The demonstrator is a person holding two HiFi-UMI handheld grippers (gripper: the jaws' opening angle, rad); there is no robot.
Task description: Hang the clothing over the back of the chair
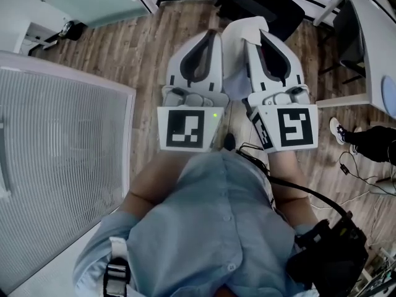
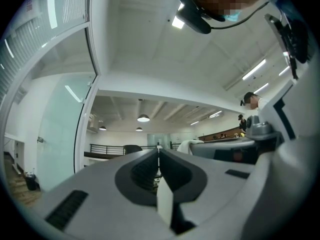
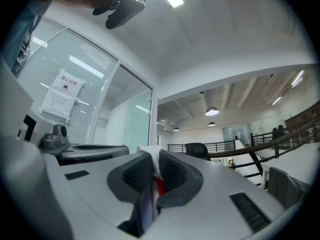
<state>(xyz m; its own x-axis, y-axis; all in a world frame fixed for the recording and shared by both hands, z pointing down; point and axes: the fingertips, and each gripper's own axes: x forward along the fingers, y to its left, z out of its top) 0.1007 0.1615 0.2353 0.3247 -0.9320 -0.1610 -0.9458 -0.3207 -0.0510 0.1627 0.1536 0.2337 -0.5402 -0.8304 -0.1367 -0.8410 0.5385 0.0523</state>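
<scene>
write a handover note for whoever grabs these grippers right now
Left gripper: jaws together; whether they pinch fabric cannot be told.
Right gripper: shut on the white garment, with a red bit showing between the pads.
The grippers are side by side above the wooden floor, with the garment between them. The black chair stands just ahead.
Done: garment is off the ground and held.
Left: bring it to the chair, drape it over the back, release.
</scene>
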